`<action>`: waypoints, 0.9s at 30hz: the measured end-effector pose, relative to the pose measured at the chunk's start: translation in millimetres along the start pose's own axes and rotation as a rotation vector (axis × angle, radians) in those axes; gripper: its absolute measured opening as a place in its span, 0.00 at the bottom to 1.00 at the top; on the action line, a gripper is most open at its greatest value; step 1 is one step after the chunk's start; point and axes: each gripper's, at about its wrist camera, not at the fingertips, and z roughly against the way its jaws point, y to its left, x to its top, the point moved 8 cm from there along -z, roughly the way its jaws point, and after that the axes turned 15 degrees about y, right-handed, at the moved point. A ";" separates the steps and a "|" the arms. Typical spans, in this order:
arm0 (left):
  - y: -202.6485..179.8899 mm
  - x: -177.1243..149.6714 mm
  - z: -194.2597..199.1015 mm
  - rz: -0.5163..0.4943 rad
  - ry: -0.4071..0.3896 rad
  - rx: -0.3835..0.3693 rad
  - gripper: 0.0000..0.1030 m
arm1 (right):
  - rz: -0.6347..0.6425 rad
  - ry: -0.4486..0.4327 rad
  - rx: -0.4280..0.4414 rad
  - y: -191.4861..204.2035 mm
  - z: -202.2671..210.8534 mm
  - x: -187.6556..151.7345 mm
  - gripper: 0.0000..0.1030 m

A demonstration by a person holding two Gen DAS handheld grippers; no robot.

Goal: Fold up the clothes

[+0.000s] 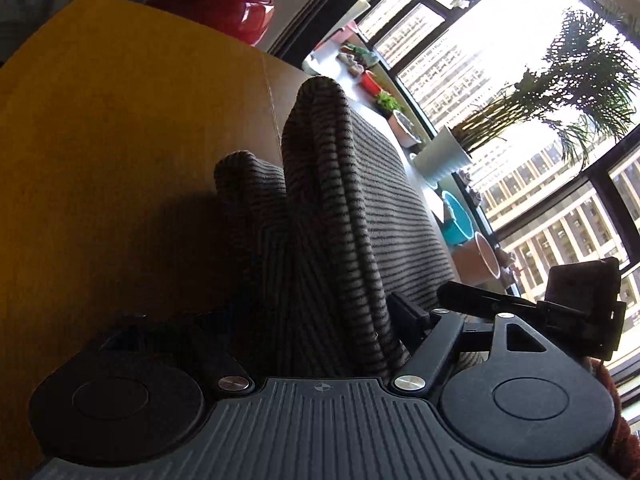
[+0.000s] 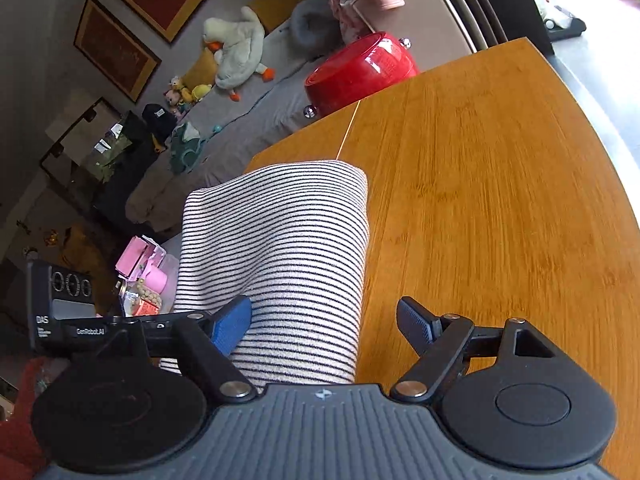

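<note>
A black-and-white striped garment lies on the wooden table (image 2: 500, 184). In the left wrist view the garment (image 1: 320, 216) is bunched into upright folds between the fingers of my left gripper (image 1: 320, 316), which are spread wide around it; the left finger is in shadow. In the right wrist view the garment (image 2: 280, 248) lies folded in a band between the fingers of my right gripper (image 2: 324, 320), which is open. Its blue left fingertip (image 2: 232, 324) rests against the cloth and its right fingertip (image 2: 416, 320) stands apart over bare wood.
A red stool (image 2: 360, 70) stands past the table's far edge, also in the left wrist view (image 1: 224, 0). A sofa with a plush duck (image 2: 236, 52) is behind it. Potted plants (image 1: 440, 156) and pots line the window sill. Clutter lies on the floor at left (image 2: 144, 280).
</note>
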 end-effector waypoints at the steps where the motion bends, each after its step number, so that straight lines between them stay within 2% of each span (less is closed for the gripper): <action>1: 1.8 3.0 -0.3 -0.008 -0.007 -0.003 0.66 | 0.003 0.011 0.018 3.6 -4.9 2.5 0.76; 2: 4.5 7.0 0.4 -0.014 -0.016 0.001 0.65 | 0.010 0.020 0.022 7.4 -10.1 6.2 0.67; 7: 45.7 52.8 19.3 0.018 -0.111 0.045 0.63 | 0.071 0.025 -0.040 28.5 -37.6 43.3 0.64; 10: 71.8 82.1 32.3 0.021 -0.167 0.095 0.63 | 0.086 0.018 -0.053 38.0 -64.2 79.6 0.63; 16: 104.5 112.9 48.4 0.071 -0.228 0.140 0.63 | 0.144 -0.028 -0.073 56.7 -119.8 145.5 0.63; 20: 108.4 115.6 47.9 0.063 -0.237 0.137 0.65 | 0.156 -0.035 -0.068 60.8 -137.2 162.3 0.63; 24: 110.9 113.7 46.7 0.054 -0.240 0.142 0.67 | 0.152 -0.041 -0.069 57.3 -138.3 162.4 0.64; 27: 104.8 114.8 54.3 0.043 -0.248 0.177 0.64 | 0.136 -0.053 -0.070 54.0 -135.7 160.5 0.65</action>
